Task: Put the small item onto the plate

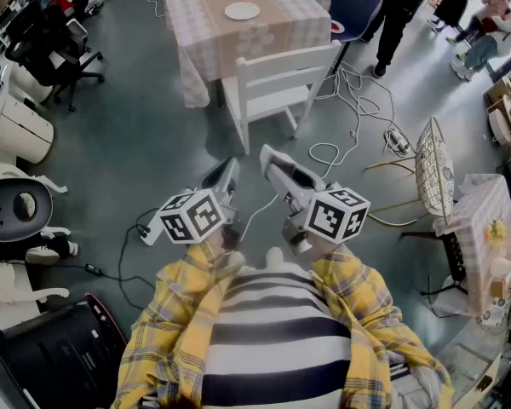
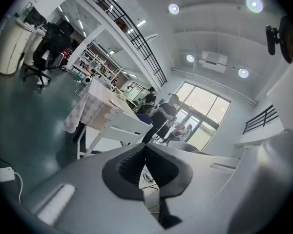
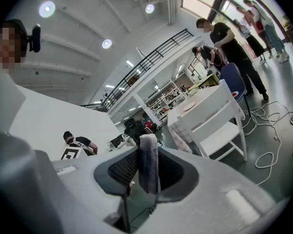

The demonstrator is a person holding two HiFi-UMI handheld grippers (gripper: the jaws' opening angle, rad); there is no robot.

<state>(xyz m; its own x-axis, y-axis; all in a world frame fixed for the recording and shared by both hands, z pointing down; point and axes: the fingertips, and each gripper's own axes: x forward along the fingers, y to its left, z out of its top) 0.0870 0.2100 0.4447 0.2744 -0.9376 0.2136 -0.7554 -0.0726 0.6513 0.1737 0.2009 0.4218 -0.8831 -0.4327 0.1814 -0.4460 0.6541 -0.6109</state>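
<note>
A white plate (image 1: 242, 10) lies on a checked-cloth table (image 1: 206, 32) far ahead of me across the floor. In the right gripper view the same plate (image 3: 189, 105) is small and distant. My right gripper (image 3: 147, 165) is shut on the small item (image 3: 148, 155), a flat grey-white piece standing upright between the pads. In the head view the right gripper (image 1: 269, 157) and left gripper (image 1: 230, 170) are held side by side at waist height, pointing at the table. The left gripper (image 2: 144, 151) has its jaw tips together with nothing between them.
A white chair (image 1: 277, 83) stands between me and the table. Cables (image 1: 353, 118) trail over the floor on the right. Black office chairs (image 1: 47, 45) are at the left, and a wire basket (image 1: 434, 173) beside a small table at the right. People (image 1: 400, 7) stand beyond the table.
</note>
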